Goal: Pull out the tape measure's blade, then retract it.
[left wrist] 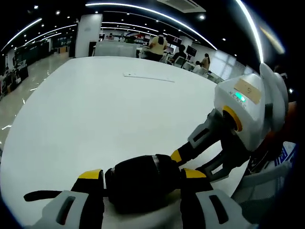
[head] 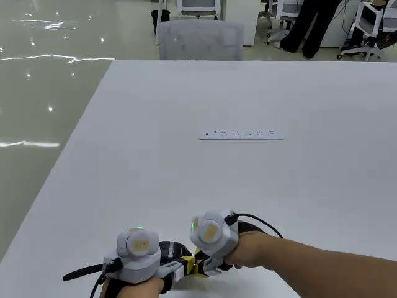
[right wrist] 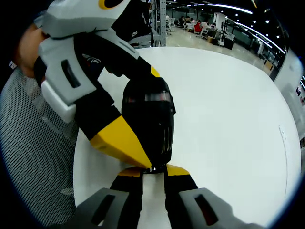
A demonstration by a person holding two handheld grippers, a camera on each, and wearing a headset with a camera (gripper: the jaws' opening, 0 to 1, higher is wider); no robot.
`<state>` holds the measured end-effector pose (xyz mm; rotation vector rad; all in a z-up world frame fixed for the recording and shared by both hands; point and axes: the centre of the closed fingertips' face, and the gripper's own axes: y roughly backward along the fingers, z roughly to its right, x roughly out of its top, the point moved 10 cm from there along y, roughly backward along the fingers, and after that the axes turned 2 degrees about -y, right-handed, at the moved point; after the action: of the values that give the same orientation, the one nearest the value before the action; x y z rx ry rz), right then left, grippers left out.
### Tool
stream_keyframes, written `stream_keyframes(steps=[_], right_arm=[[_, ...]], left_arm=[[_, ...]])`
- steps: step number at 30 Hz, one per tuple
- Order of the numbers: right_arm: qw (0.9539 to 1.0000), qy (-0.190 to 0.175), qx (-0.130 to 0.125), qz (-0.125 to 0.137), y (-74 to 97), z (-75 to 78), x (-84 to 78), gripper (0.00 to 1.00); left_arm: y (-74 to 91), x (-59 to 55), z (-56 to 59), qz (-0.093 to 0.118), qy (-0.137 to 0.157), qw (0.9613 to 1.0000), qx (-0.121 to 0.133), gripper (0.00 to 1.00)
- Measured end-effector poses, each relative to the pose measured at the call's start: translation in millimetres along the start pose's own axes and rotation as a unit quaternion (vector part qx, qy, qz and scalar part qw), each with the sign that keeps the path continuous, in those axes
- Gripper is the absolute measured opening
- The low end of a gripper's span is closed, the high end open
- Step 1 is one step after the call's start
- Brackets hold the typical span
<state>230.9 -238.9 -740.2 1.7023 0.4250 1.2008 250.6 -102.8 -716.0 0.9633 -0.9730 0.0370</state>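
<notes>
A black tape measure (left wrist: 142, 185) lies low over the white table (head: 186, 174), near its front edge. My left gripper (left wrist: 143, 174) is shut on its body, one yellow-tipped finger on each side. In the right gripper view the tape measure (right wrist: 148, 119) stands just ahead of my right gripper (right wrist: 153, 171), which is shut on the blade tip at the case's mouth. Almost no blade shows outside the case. In the head view the tape measure (head: 175, 252) sits between the left gripper (head: 162, 268) and the right gripper (head: 197, 263). A black strap (left wrist: 42, 195) trails from the case.
A white power strip (head: 242, 134) lies at the middle of the table. A grey chair (head: 200, 40) stands at the far edge, and a person (head: 313, 28) stands beyond it. The table's left edge drops to a glossy floor (head: 43, 93). A mesh chair (right wrist: 28, 157) is close behind.
</notes>
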Motion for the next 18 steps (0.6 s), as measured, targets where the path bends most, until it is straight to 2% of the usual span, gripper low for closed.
stream_keyframes(steps=[1,2,5,7,8,10,11,12,13,14,15,17,18], right_arm=[[1.0,-0.003,-0.005,0.002,0.2,0.4,-0.2,0.16],[0.9998,-0.004,-0.019,0.006,1.5,1.0,-1.1,0.18],[0.9995,-0.007,-0.027,0.011,3.3,-0.5,-3.7,0.29],[0.9987,-0.014,-0.047,0.011,6.1,0.0,-6.6,0.36],[0.9988,-0.014,-0.044,0.012,7.7,-0.6,-8.0,0.36],[0.9986,-0.022,-0.044,0.02,14.7,-1.7,-11.1,0.33],[0.9984,-0.035,-0.039,0.019,17.8,-2.8,-13.0,0.32],[0.9977,-0.053,-0.036,0.024,22.3,-3.6,-16.6,0.32],[0.9973,-0.055,-0.04,0.029,25.6,-2.4,-19.1,0.33],[0.9964,-0.063,-0.042,0.038,30.5,-1.4,-22.7,0.32],[0.9954,-0.072,-0.046,0.044,33.9,-1.1,-24.6,0.33],[0.993,-0.082,-0.058,0.063,44.4,-1.0,-28.7,0.37],[0.9918,-0.088,-0.063,0.067,48.3,-1.1,-30.9,0.39]], left_arm=[[0.3,1.4,0.8,0.003,0.025,0.9995,-0.02,0.62],[0.9,3.6,-3.2,0.006,0.037,0.9987,-0.033,0.62],[3.3,8.8,-10.2,0.015,0.035,0.9967,-0.072,0.66],[6.8,13.0,-13.4,0.033,0.033,0.9927,-0.111,0.69],[7.8,13.1,-16.6,0.03,0.033,0.9919,-0.119,0.71],[11.9,14.2,-25.4,0.028,0.025,0.9926,-0.116,0.79],[13.6,15.6,-28.7,0.036,0.008,0.9928,-0.114,0.82],[14.9,16.7,-33.2,0.047,-0.022,0.9925,-0.111,0.87],[15.3,16.2,-34.8,0.047,-0.029,0.9918,-0.115,0.9],[17.0,14.4,-36.4,0.037,-0.022,0.9914,-0.124,0.91],[17.8,14.2,-38.0,0.035,-0.025,0.9912,-0.125,0.92],[20.5,18.1,-40.7,0.057,-0.058,0.9895,-0.119,0.99],[23.6,18.1,-40.3,0.054,-0.063,0.9887,-0.125,1.0]])
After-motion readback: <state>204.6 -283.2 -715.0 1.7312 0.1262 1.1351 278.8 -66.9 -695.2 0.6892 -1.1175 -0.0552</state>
